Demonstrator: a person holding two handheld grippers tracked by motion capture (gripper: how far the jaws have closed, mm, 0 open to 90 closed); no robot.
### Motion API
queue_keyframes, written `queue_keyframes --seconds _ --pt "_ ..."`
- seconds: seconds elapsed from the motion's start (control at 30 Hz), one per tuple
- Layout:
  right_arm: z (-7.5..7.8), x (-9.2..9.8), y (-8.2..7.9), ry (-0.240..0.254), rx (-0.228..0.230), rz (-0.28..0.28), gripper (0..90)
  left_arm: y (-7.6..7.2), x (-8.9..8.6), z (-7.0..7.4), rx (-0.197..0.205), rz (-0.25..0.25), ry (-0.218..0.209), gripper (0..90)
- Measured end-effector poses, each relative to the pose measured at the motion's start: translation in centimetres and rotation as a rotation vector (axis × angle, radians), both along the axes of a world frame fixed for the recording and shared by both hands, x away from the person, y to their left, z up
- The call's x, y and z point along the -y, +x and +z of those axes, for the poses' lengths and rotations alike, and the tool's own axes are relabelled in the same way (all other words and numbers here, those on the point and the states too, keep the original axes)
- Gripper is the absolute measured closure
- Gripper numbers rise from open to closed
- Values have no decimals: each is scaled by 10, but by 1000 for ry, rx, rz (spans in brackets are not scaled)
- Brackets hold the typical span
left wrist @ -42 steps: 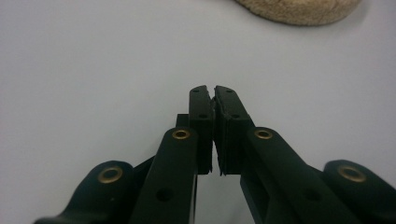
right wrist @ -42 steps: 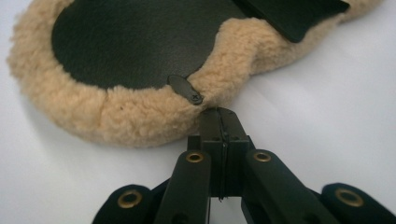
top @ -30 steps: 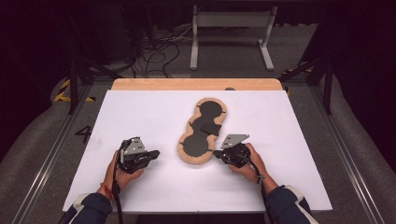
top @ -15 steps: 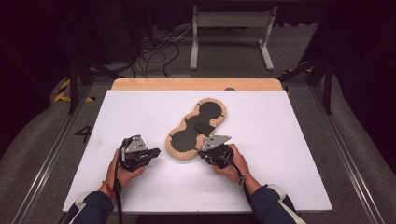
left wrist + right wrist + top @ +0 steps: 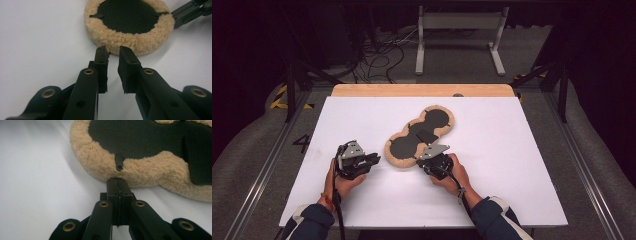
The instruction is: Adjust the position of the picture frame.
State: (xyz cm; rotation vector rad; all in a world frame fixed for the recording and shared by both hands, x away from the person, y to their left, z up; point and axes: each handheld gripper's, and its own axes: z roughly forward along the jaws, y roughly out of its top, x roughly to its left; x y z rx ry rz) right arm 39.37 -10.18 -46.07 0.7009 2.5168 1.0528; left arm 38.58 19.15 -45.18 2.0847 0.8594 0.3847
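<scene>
Both right fingers [image 5: 117, 185] pressed together, touching fleece pad [image 5: 150, 170].

fleece pad [image 5: 419, 136] | tan rim, black centre (peanut-shaped) | flat, diagonal, mid-table

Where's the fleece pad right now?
High view: the fleece pad lies diagonally mid-table on the white sheet, its near end between the left claw and right claw.

High view: fixed above the near edge of the table [image 5: 512, 150], facing forward and down — whole top seen from afar. Gripper views: riding low, close over the white surface, aimed along black jaws — both meeting at the near lobe of the fleecy pad [image 5: 419, 136] [image 5: 130, 37] [image 5: 150, 170].
</scene>
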Motion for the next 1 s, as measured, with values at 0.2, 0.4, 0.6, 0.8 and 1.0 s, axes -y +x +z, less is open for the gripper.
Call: queue_keyframes --seconds 0.2,0.4,0.6,0.8,1.0 --pt "0 -2 1 7 -4 1 900 3 0 1 7 17 11 773" --pt "15 27 12 51 6 -28 900 4 1 0 -12 -19 13 856" --pt "50 103 65 122 48 -274 900 5 2 -2 -35 -19 18 851" --pt "55 128 120 108 28 -395 900 5 1 -3 -47 -13 9 848" --pt "44 122 153 56 -14 -394 900 2 8 -3 -61 -22 -4 850"
